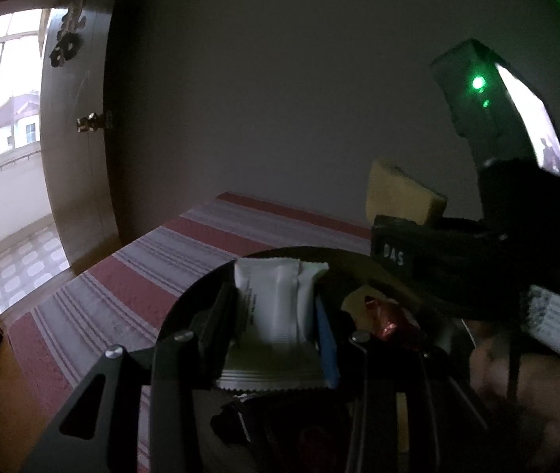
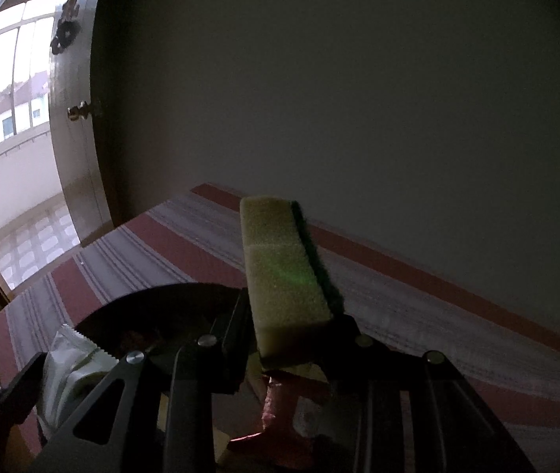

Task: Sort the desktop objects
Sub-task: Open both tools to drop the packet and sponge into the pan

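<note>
My left gripper [image 1: 276, 315] is shut on a white snack packet [image 1: 276, 303], held upright over a round black tray [image 1: 201, 295]. My right gripper [image 2: 291, 327] is shut on a yellow sponge with a dark green scouring side [image 2: 283, 272], lifted above the striped cloth. In the left wrist view the right gripper [image 1: 410, 228] reaches in from the right with the sponge [image 1: 398, 193] in its jaws. Red-wrapped sweets [image 1: 386, 323] lie in the tray. In the right wrist view the white packet [image 2: 67, 362] and the black tray [image 2: 153, 307] show at lower left.
A red and grey striped tablecloth [image 1: 122, 276] covers the table up to the plain wall. A dark door with a brass knob [image 1: 92, 121] stands ajar at left, by a bright window. More wrapped items [image 2: 280, 406] lie under the right gripper. A hand [image 1: 516, 386] shows at lower right.
</note>
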